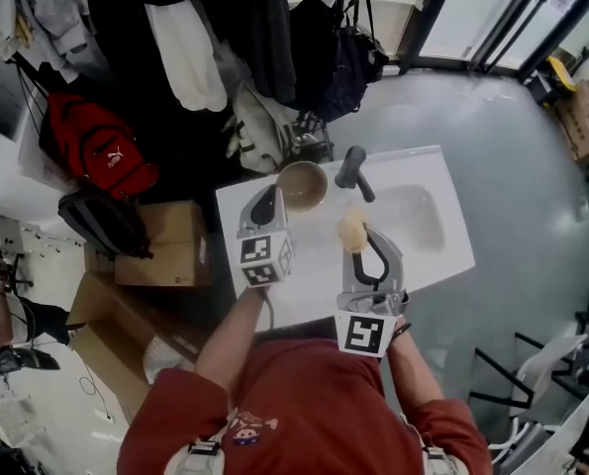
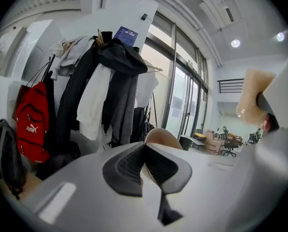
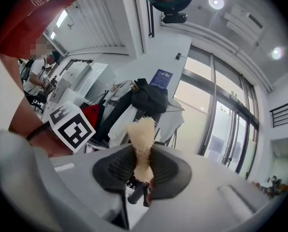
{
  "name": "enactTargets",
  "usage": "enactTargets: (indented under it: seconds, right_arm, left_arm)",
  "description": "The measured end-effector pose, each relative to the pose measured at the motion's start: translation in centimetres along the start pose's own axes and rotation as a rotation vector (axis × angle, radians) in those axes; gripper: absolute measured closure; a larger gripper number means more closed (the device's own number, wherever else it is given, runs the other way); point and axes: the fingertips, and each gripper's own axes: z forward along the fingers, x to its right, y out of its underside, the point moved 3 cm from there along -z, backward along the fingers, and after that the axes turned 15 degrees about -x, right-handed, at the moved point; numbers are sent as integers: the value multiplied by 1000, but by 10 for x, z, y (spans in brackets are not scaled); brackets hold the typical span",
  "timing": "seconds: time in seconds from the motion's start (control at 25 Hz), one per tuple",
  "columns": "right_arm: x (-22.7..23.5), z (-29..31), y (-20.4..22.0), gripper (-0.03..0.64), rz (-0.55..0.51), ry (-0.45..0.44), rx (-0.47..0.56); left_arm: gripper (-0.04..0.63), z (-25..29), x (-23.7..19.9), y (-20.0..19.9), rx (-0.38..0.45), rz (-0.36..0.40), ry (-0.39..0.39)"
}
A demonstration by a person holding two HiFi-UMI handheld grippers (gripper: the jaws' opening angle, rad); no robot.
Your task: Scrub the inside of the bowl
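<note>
Gripping the bowl (image 1: 302,184) by its rim with left tongs (image 1: 270,206), at the bench's (image 1: 314,265) back edge beside the tap (image 1: 352,170). Pinching a sponge (image 1: 351,232) in right tongs (image 1: 359,248), clear of the bowl. Seemingly not yet scrubbing; remains to put sponge inside and rub.

left hand-held gripper (image 2: 144,162): jaws clamped on bowl (image 2: 161,135) rim | right hand-held gripper (image 3: 144,170): jaws clamped on scrubber (image 3: 142,137)
</note>
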Motion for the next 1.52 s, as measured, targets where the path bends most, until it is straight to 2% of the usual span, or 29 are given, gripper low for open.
enactTargets:
  seconds: [0.2,0.56,0.72,1.2,1.52]
  right_arm:
    - [9,5,16,540,10,-3,-34]
    - [28,20,37,540,7,10,-79]
    - [34,23,44,540,16,9,-89]
    - [36,28,54,540,24,-3,-95]
    - [33,27,55,540,31,-2,-105]
  left_arm:
    - [583,34,-5,19,-68,-88,-10]
    - [583,77,-11,55,-184,-190,-40]
    - [583,85,-11,68,-231,-205,-62]
    - [572,97,-17,83,-302,-229,-86]
    - [548,102,-16,78,-303,-227,-74]
